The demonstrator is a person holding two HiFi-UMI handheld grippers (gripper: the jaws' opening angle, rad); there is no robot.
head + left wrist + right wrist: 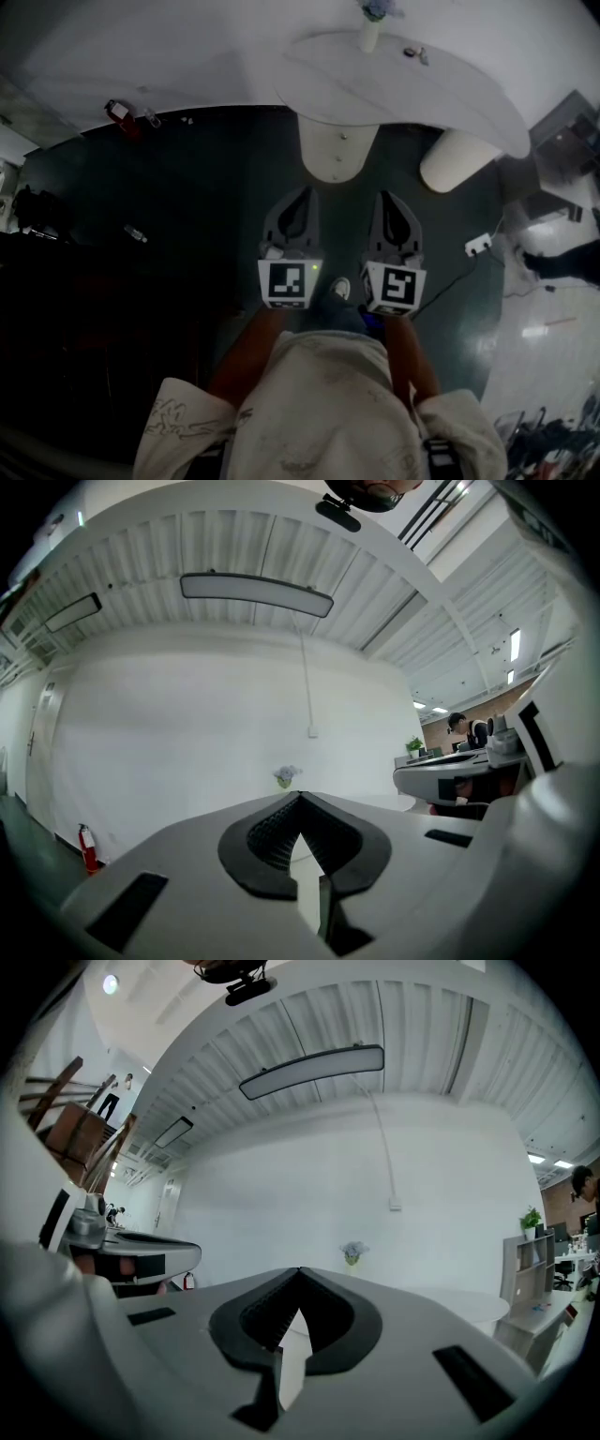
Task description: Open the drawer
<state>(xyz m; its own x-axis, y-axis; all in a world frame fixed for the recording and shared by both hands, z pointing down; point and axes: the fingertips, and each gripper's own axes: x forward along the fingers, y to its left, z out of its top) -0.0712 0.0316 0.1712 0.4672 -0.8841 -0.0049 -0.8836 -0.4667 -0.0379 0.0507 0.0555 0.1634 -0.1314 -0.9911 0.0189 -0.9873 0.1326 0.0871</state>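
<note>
Head view: the left gripper (302, 190) and the right gripper (387, 195) are held side by side over a dark floor (187, 187), apart from one another, each with its marker cube toward the person; beyond them stands a white table (450, 84) on two pale pedestals (337, 145); near the table's far edge, toward its left end, stands a white vase (370, 36) holding a small bunch of flowers (375, 9); a small dark object (416, 54), too small to identify, lies on the top just beside the vase without touching it; a red fire extinguisher (120, 114) stands on the floor by the wall, well apart from the table's left end.

Left gripper view: both jaws meet at their tips with nothing between them; the vase with its flowers appears just above the tips, against a white wall (187, 733); a potted plant (413, 746) sits at the right, its pot carrying green leaves.

Right gripper view: the jaws are likewise pressed together and empty; the vase stands on the table beyond them; a shelf unit (525, 1269) at the right bears another potted plant.

The drawer cannot be located in any view.
</note>
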